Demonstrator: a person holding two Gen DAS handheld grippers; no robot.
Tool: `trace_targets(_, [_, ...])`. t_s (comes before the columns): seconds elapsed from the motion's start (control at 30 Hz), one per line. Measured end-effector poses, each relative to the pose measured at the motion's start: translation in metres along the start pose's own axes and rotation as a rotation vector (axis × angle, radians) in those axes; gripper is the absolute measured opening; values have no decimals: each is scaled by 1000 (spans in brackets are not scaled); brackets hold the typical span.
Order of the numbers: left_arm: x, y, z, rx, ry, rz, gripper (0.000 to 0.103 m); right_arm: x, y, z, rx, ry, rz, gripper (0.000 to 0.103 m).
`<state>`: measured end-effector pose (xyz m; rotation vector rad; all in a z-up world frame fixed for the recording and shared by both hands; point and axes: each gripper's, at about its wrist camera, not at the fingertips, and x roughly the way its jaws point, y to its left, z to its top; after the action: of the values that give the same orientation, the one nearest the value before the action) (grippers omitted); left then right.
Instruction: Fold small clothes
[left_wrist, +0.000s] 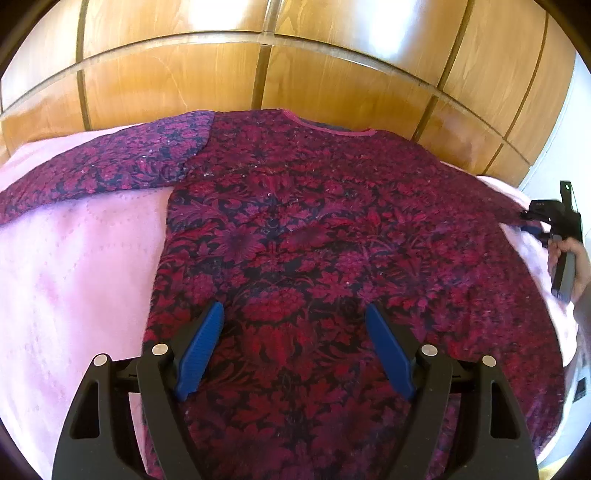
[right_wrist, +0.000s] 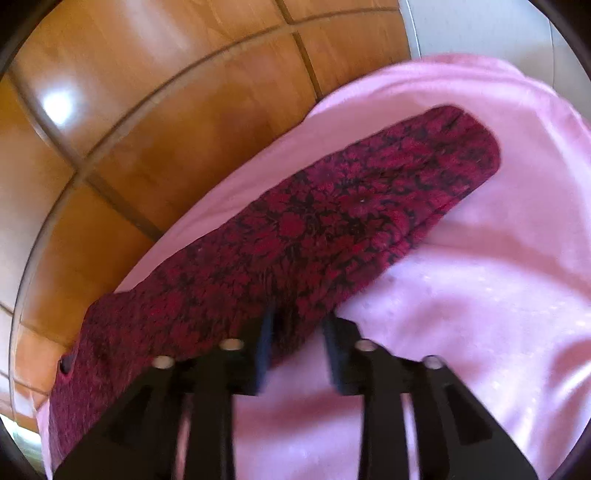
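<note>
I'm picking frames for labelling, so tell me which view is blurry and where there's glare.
Left wrist view: sharp, with fisheye bending and white glare on the wooden panels. Right wrist view: motion-blurred, smearing the right gripper and the floral sleeve; one glare spot on the wood at upper left.

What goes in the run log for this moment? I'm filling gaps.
garment flat on pink blanket | left gripper open above | right gripper open at sleeve
</note>
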<state>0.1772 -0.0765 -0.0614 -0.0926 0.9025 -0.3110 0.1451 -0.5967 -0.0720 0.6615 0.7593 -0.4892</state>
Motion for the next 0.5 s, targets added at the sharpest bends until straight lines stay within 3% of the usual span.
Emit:
trace_targets(0.03, [-5,3,0,-13,-1,-10,78,-12,3,-5,-26,-1,24,47])
trace_targets(0.1, [-21,11,-2,-45,-20,-16,78,-33,9,-21,-83,13,87,47])
trace_targets(0.23, [-54,29,-14,-74,-55,8,78,-67,30,-73,-213,136,280,47])
trace_targets(0.3, [-67,39,-23,-83,-61,19,78,-79,38,-99,-262,186,336,47])
trace_targets(0.37, [-76,46,-34,-89,-47,24,78,-94,43,-133,-306,241,371,47])
trace_targets(0.5, [-79,53,-54,-75,1,21,67,-109,40,-176,-347,309,387,46])
